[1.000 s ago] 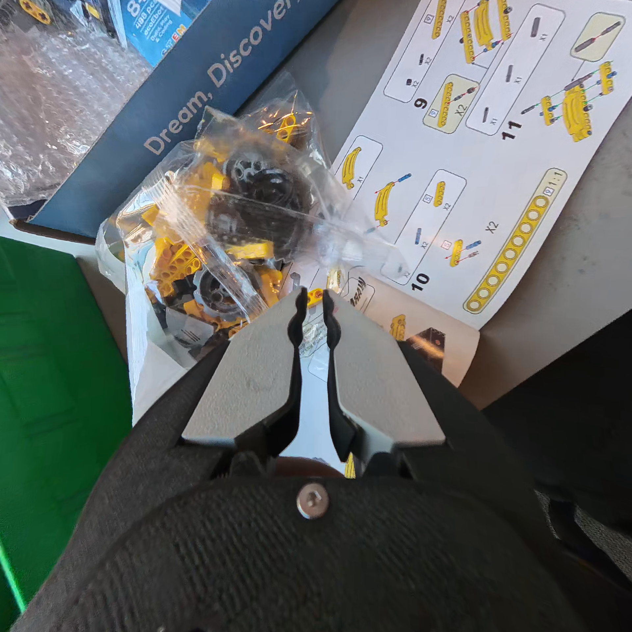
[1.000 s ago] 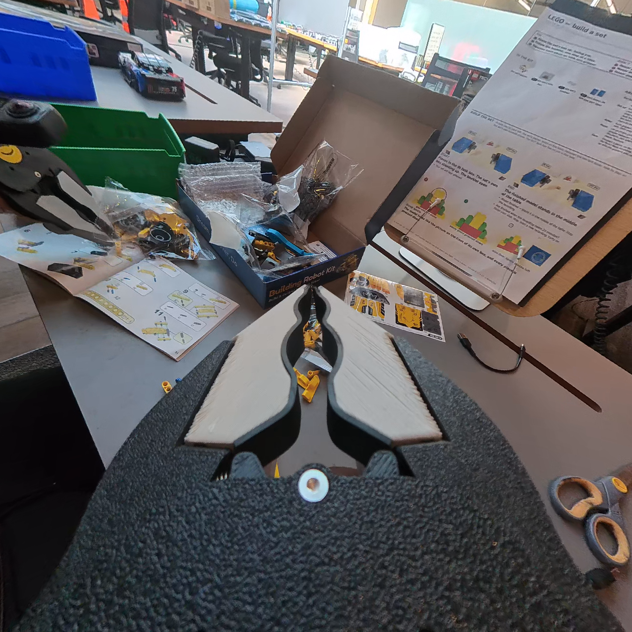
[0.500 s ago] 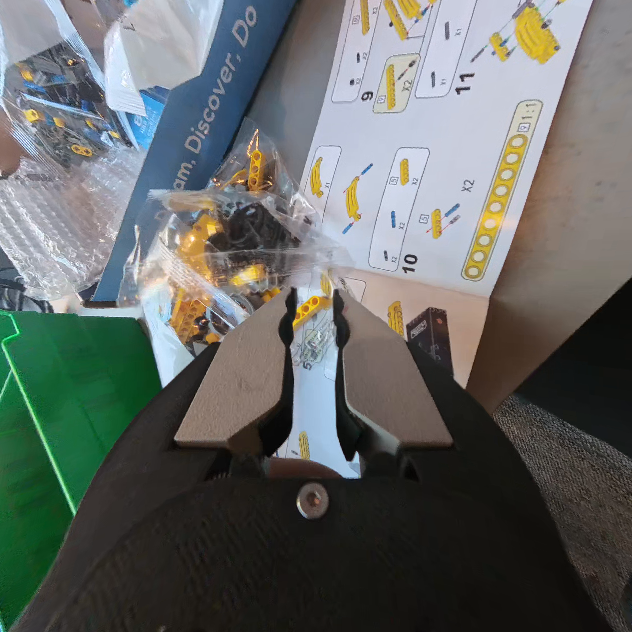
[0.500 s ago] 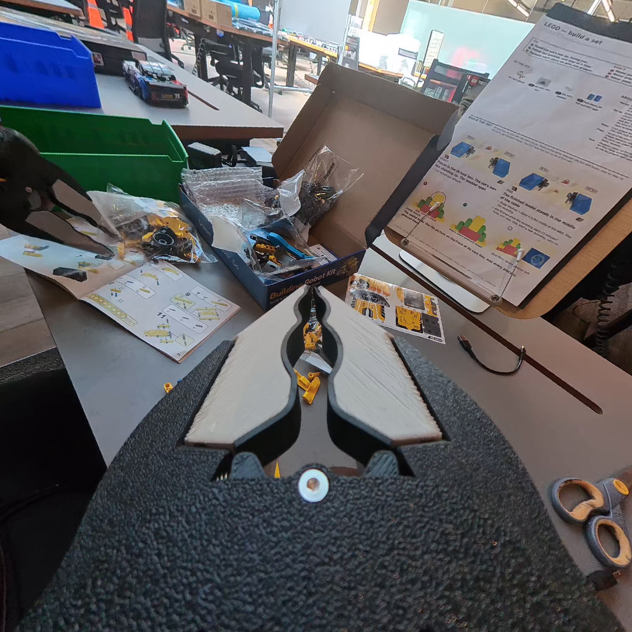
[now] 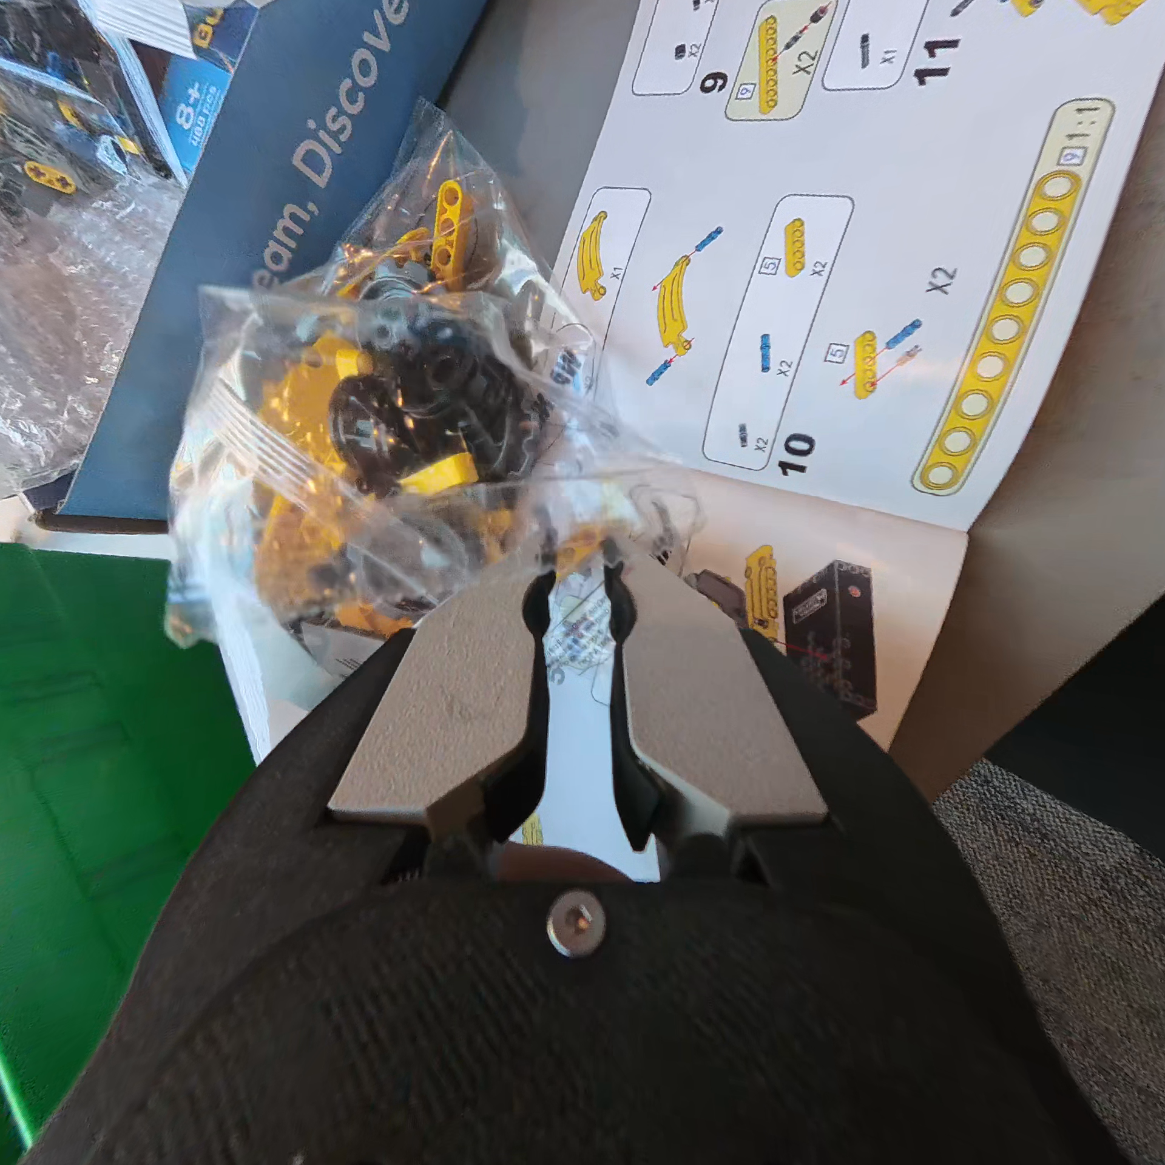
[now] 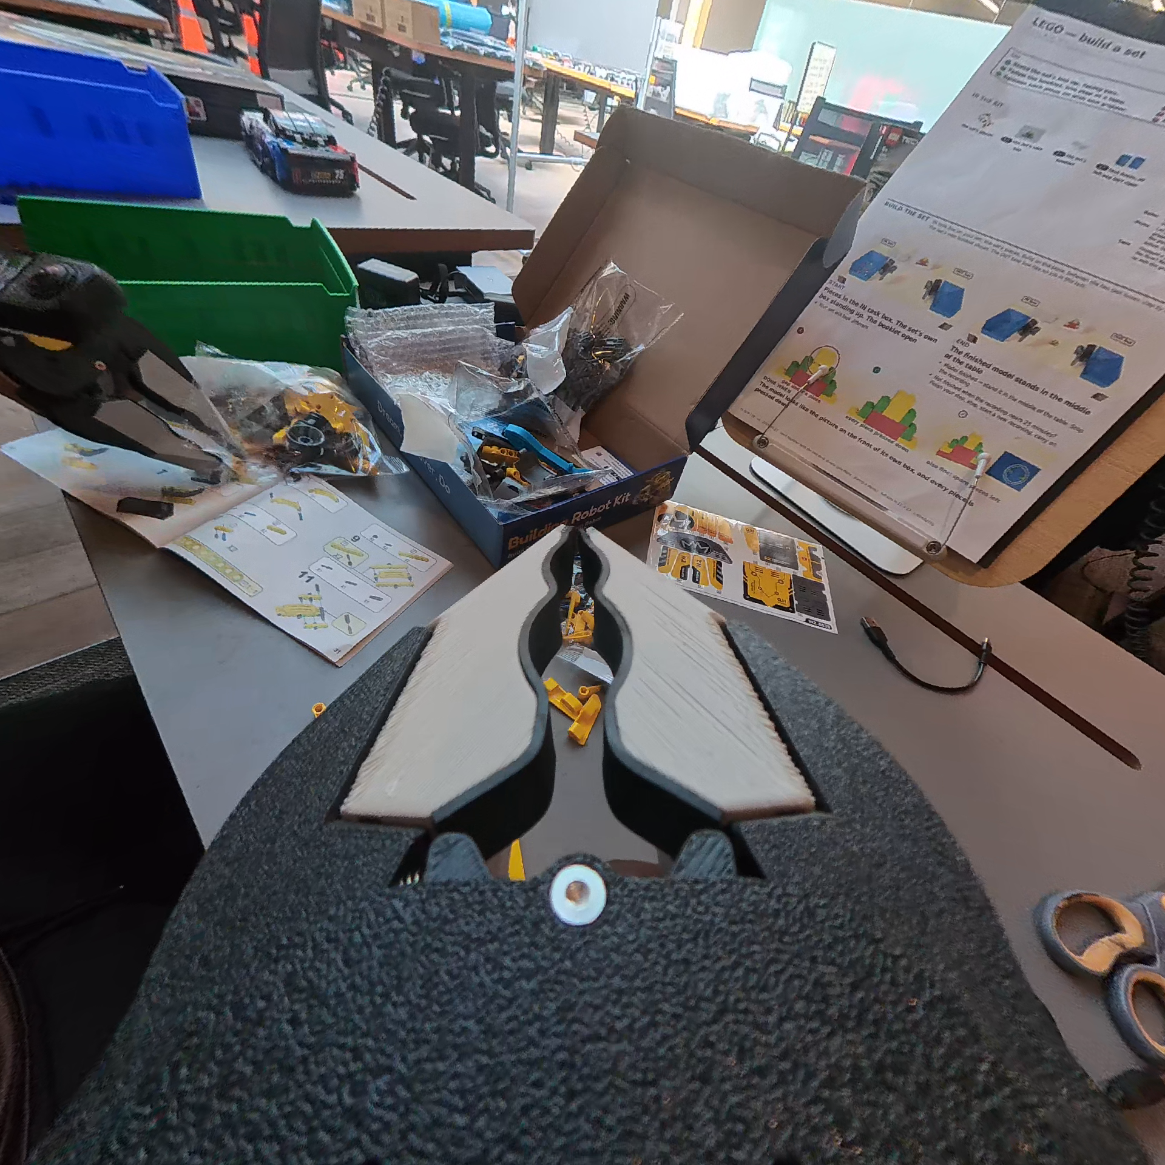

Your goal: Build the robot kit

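Plastic is what your left gripper (image 5: pixel 579 570) meets first: a clear bag (image 5: pixel 378 416) crammed with yellow and black building pieces, among them a dark wheel and a yellow beam with holes. Its crumpled edge lies right at your left fingertips, whose jaws stand a narrow gap apart; whether they pinch the film you cannot tell. The bag rests partly on one open instruction booklet (image 5: pixel 838 302) and against the side of one blue cardboard box (image 5: pixel 265 208), with a green bin (image 5: pixel 94 725) just beside it.

Your right gripper (image 6: pixel 577 534) hangs above the grey table (image 6: pixel 945 788) with its tips nearly meeting and nothing between them. Beneath its fingers lies a small scatter of loose yellow pieces (image 6: pixel 577 700), several, too bunched to count. Ahead you have the box's open lid, more clear bags and bubble wrap inside it, one sticker sheet (image 6: pixel 744 583), one short black cable (image 6: pixel 920 662), one pair of scissors (image 6: pixel 1109 958) at the right edge, and one tilted board holding a printed sheet (image 6: pixel 983 328).
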Motion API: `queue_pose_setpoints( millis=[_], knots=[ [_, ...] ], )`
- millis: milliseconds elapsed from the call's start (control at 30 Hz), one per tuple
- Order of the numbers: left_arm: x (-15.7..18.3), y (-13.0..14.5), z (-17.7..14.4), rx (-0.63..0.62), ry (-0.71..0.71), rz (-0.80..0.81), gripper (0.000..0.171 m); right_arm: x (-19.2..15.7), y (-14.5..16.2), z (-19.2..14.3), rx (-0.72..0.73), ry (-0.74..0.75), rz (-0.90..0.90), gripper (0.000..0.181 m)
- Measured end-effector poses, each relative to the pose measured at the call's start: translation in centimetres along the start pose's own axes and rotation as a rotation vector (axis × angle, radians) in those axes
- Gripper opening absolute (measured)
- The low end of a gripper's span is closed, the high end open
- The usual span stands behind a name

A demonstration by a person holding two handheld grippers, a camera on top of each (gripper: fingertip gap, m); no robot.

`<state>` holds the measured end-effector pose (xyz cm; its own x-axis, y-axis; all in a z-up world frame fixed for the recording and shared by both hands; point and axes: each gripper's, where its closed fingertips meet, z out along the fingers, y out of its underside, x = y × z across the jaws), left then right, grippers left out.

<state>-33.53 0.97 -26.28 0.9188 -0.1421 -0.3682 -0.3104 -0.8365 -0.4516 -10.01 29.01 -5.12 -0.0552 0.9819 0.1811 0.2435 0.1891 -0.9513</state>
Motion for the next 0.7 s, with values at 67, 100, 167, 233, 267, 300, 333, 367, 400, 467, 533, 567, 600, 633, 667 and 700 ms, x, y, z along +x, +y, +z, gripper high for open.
queue_pose_setpoints(
  millis=[67,100,167,233,267,300,333,367,400,467,533,567,600,633,667,700],
  knots=[
    [0.0,0.0,0.1,0.001,0.002,-0.005,0.011,-0.1,0.0,0.0,-0.001,-0.002,-0.003,0.000],
    [0.0,0.0,0.1,0.002,0.005,-0.009,0.011,-0.1,0.0,0.0,-0.002,-0.002,-0.006,0.000],
    [0.0,0.1,0.0,0.000,0.003,0.006,0.011,-0.2,0.0,0.0,-0.001,-0.001,-0.007,0.000],
    [0.0,0.1,-0.1,-0.008,-0.004,0.028,0.010,-0.2,-0.1,-0.1,0.003,-0.002,-0.004,0.000],
    [0.0,0.0,-0.1,-0.013,-0.009,0.043,0.010,-0.1,-0.2,-0.1,0.004,-0.002,-0.003,0.000],
    [0.0,-0.1,-0.2,-0.018,-0.015,0.059,0.009,-0.1,-0.2,-0.1,0.004,-0.001,-0.004,0.000],
    [0.0,-0.2,-0.3,-0.023,-0.023,0.076,0.008,-0.1,-0.2,-0.1,0.004,0.000,-0.006,0.000],
    [0.0,-0.3,-0.4,-0.027,-0.029,0.091,0.008,-0.1,-0.2,-0.2,0.004,0.000,-0.006,0.000],
    [-0.1,-0.5,-0.5,-0.029,-0.036,0.105,0.007,-0.1,-0.2,-0.2,0.006,0.001,-0.005,0.000],
    [-0.3,-1.0,-0.7,-0.013,-0.060,0.129,0.007,0.0,-0.3,-0.3,0.008,0.001,-0.005,0.000],
    [-0.6,-1.6,-1.1,0.005,-0.084,0.143,0.006,0.0,-0.3,-0.3,0.007,0.002,-0.004,0.000],
    [-0.7,-1.8,-1.3,0.013,-0.092,0.146,0.006,0.1,-0.3,-0.3,0.008,0.003,-0.003,0.000],
    [-0.8,-2.0,-1.5,0.020,-0.102,0.150,0.005,0.1,-0.3,-0.3,0.009,0.002,-0.003,0.000],
    [-1.0,-2.3,-1.8,0.030,-0.114,0.154,0.005,0.1,-0.3,-0.4,0.010,0.003,-0.002,0.000],
    [-1.2,-2.6,-2.2,0.043,-0.129,0.157,0.005,0.1,-0.3,-0.4,0.010,0.003,-0.002,0.000],
    [-1.4,-3.0,-2.6,0.065,-0.143,0.159,0.005,0.1,-0.3,-0.4,0.010,0.003,-0.002,0.000]
  ],
)
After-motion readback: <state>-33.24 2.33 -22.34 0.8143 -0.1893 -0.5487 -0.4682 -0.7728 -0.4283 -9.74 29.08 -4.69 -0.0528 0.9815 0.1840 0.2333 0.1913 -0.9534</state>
